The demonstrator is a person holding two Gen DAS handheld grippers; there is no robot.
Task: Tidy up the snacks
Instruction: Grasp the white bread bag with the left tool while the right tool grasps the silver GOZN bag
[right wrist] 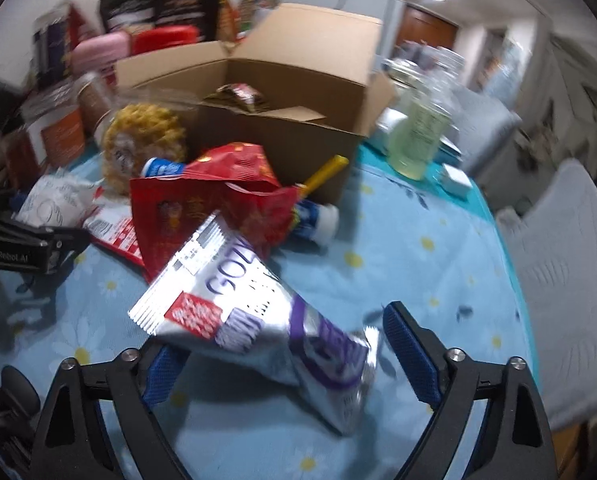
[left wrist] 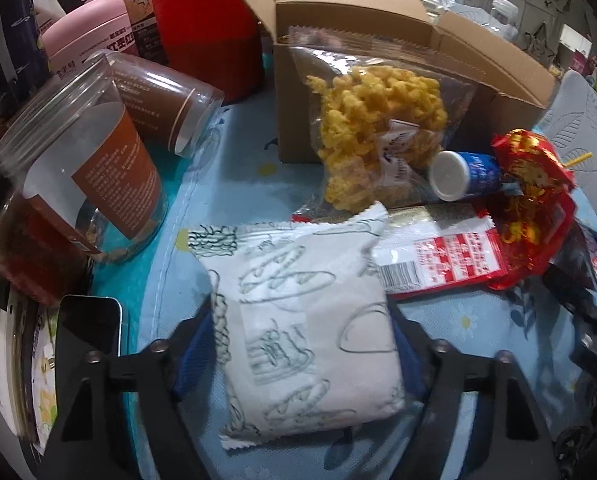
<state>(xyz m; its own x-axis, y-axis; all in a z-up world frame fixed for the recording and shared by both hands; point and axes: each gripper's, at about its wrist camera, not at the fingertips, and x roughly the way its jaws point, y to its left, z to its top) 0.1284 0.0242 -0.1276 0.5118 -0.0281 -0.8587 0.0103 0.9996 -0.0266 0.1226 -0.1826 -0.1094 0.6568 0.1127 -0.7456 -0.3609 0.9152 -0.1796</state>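
Observation:
My left gripper (left wrist: pixel 298 356) is shut on a white snack packet with line drawings (left wrist: pixel 306 320), low over the blue tablecloth. My right gripper (right wrist: pixel 282 360) is open around a silver and purple snack bag (right wrist: pixel 258 312) that lies between its fingers; the right pad (right wrist: pixel 410 348) stands apart from it. An open cardboard box (right wrist: pixel 282 128) stands behind and holds one dark packet (right wrist: pixel 238 94). A clear bag of yellow puffs (left wrist: pixel 374 136) leans on the box. A red foil bag (right wrist: pixel 218 200), a red and white packet (left wrist: pixel 438 256) and a blue tube (left wrist: pixel 466 174) lie in front.
Clear plastic jars (left wrist: pixel 86 176), a pink canister (left wrist: pixel 86 36) and a red canister (left wrist: pixel 210 28) stand at the left. A phone (left wrist: pixel 88 328) lies near the left gripper. A yellow-green bottle (right wrist: pixel 418 128) stands right of the box. Grey chairs (right wrist: pixel 566 280) are at the right.

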